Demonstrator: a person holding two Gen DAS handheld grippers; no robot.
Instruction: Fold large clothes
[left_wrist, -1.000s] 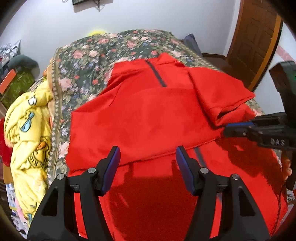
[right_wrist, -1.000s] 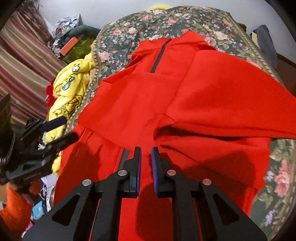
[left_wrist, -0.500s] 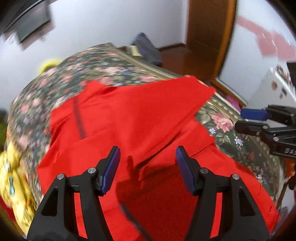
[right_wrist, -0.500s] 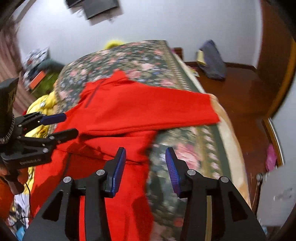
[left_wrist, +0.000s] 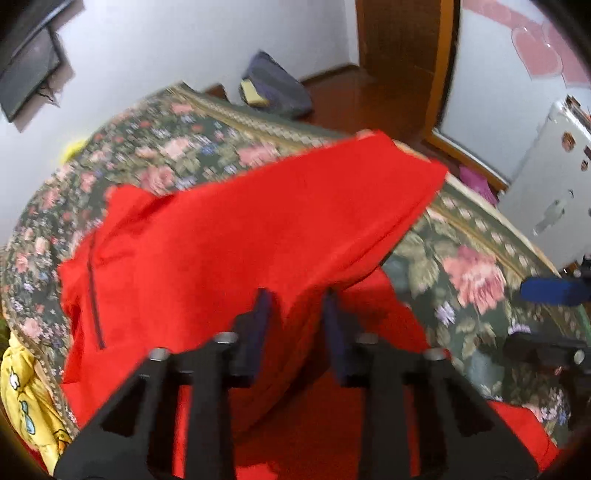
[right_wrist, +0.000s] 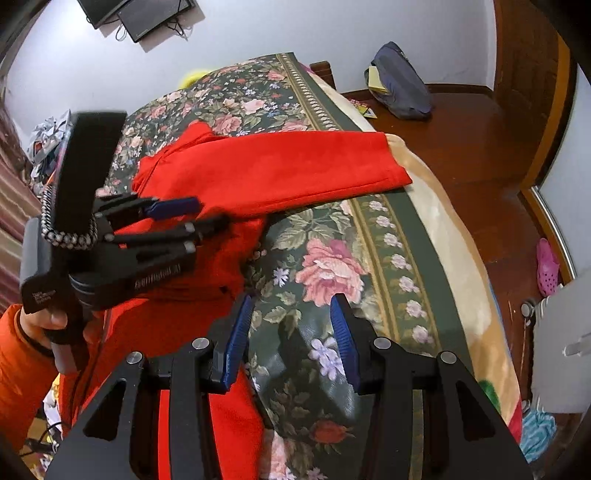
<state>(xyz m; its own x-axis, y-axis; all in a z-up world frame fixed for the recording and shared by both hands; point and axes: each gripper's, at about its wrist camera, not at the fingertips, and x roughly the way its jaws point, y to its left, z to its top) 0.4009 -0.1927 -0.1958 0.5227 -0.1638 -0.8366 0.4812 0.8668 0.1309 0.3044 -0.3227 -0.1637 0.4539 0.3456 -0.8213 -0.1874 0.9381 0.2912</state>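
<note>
A large red zip-neck top (left_wrist: 229, 236) lies on a floral bed cover (left_wrist: 476, 273), with one long sleeve (right_wrist: 280, 170) stretched out to the right toward the bed edge. My left gripper (left_wrist: 297, 306) is open, its fingers standing either side of the red cloth where the sleeve meets the body. It also shows in the right wrist view (right_wrist: 207, 214), at the sleeve's base. My right gripper (right_wrist: 291, 310) is open and empty above the bare floral cover, to the right of the top's side edge. In the left wrist view it shows at the right edge (left_wrist: 546, 314).
A yellow cartoon blanket (left_wrist: 22, 387) lies at the bed's left edge. A dark bag (right_wrist: 402, 85) sits on the wooden floor by the wall. A white appliance (left_wrist: 554, 184) and a wooden door (right_wrist: 528, 55) stand to the right. A pink shoe (right_wrist: 548, 266) lies on the floor.
The right gripper has opened, let go of the red cloth and swung right over the bed cover. The left gripper has moved right to the sleeve's base and its jaws have narrowed.
</note>
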